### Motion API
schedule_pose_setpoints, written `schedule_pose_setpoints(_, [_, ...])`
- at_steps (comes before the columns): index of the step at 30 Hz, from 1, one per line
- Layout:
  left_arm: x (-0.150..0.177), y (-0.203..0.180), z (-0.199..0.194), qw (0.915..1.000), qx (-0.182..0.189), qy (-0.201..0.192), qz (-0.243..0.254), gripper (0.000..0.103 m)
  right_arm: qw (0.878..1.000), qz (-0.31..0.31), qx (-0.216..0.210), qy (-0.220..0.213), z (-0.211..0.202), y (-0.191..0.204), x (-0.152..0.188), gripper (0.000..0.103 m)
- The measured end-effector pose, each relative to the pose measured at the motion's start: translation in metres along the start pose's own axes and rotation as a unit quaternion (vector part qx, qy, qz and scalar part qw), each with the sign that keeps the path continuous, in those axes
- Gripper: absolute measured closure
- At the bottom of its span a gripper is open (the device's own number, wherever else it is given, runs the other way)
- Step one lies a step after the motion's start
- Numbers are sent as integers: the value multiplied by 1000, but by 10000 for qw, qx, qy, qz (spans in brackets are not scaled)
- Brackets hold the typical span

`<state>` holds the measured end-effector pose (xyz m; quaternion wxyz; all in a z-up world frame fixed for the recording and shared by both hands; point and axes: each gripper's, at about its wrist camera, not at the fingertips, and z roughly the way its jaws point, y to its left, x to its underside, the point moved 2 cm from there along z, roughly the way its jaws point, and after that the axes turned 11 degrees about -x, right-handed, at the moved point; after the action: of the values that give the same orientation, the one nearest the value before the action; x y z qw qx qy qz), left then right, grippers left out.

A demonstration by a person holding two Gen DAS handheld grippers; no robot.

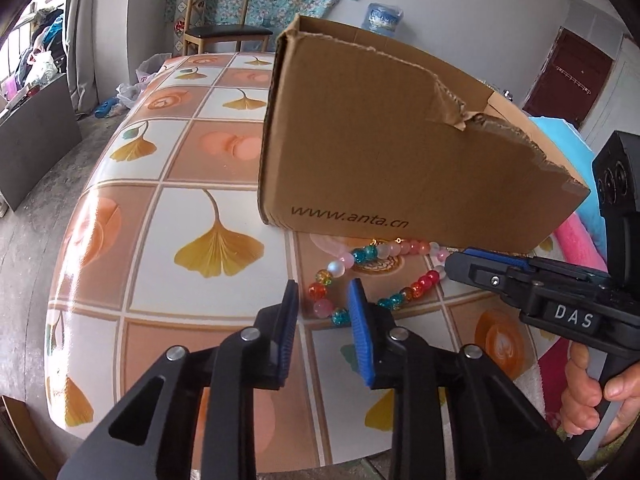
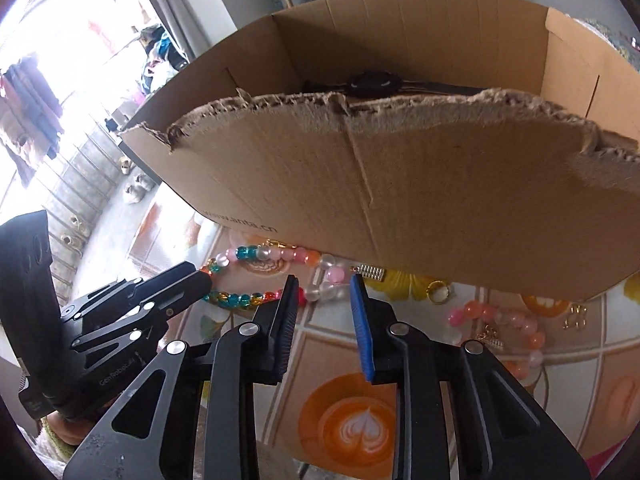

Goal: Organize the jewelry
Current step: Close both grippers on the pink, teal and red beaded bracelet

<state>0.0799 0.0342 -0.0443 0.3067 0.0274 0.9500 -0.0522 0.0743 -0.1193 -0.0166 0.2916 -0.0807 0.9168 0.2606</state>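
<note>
Corrugated brown cardboard box (image 2: 440, 184) with a torn near wall stands on the tiled-pattern worktop (image 1: 160, 248); a dark watch-like item (image 2: 372, 82) lies inside it, partly hidden by the torn edge. Just in front of the box, on the worktop, lies a multicoloured bead necklace (image 1: 360, 276) of pink, teal, red and clear beads. To its right are a gold ring (image 2: 438, 290), a small gold clasp charm (image 2: 370, 271), a pink-and-orange bead bracelet (image 2: 508, 328) and small gold earrings (image 2: 576, 316). Left tool (image 1: 324, 308) hangs over the near part of the necklace, its blue-padded fingers parted and holding nothing. Right tool (image 2: 324, 304) likewise stands parted and empty, just above the necklace's clear and pink beads. Each tool appears at the edge of the other's view.
</note>
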Motion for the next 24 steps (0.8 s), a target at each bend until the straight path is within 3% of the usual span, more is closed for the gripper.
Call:
schedule_pose_setpoints(12, [-1,-3,1,9993,-268,-16,244,88,9999,-39,150,18,20,4,-12,84])
schedule_pose_setpoints(14, [-1,-3,1,9994,-247,-7,240,88,9998,-20,165,75,23,2,-16,94])
schedule_pose_setpoints(24, [-1,5,0,9997,-102,79,215,88,9993,-59,75,356,22,17,3,93])
